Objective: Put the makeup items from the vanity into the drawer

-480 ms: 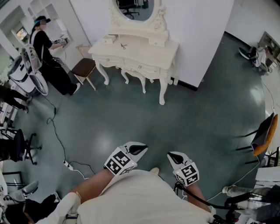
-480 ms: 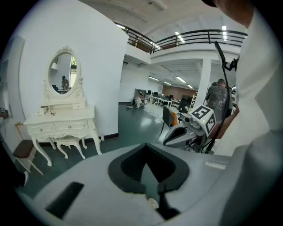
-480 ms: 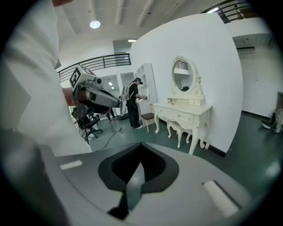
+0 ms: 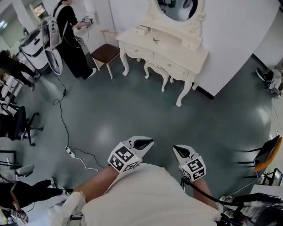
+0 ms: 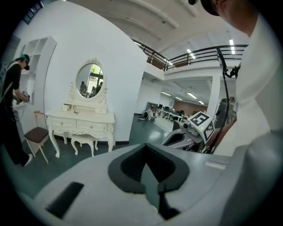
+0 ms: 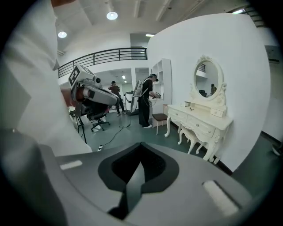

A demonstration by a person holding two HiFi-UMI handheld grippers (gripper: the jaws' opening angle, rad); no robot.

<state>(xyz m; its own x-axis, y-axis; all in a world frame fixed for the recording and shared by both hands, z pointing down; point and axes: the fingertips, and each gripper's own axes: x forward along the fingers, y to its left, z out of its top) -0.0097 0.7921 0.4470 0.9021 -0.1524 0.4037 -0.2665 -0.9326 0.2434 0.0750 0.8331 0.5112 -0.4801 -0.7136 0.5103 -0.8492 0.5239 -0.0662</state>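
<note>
The person stood well back from the vanity (image 4: pixel 173 47), out on the open green floor (image 4: pixel 132 110), with both tools held close in front of the body. The left gripper (image 4: pixel 149 141) was clenched with nothing between its jaws, and the right gripper (image 4: pixel 176 148) was clenched and empty as well; both pointed a little downward toward the floor. The makeup items lay on the vanity's top: a small dark item (image 4: pixel 155 40) near the middle of the left half, and a small pale box (image 4: pixel 142 30) by the back edge toward the left corner, below the oval mirror (image 4: pixel 179 9). The drawer (image 4: pixel 138 52) fronts were shut. A stool (image 4: pixel 154 70) sat tucked under the vanity, a brown-seated chair (image 4: pixel 105 53) stood just beside its left end, and another person in black (image 4: pixel 70 35) stood near that chair.
</note>
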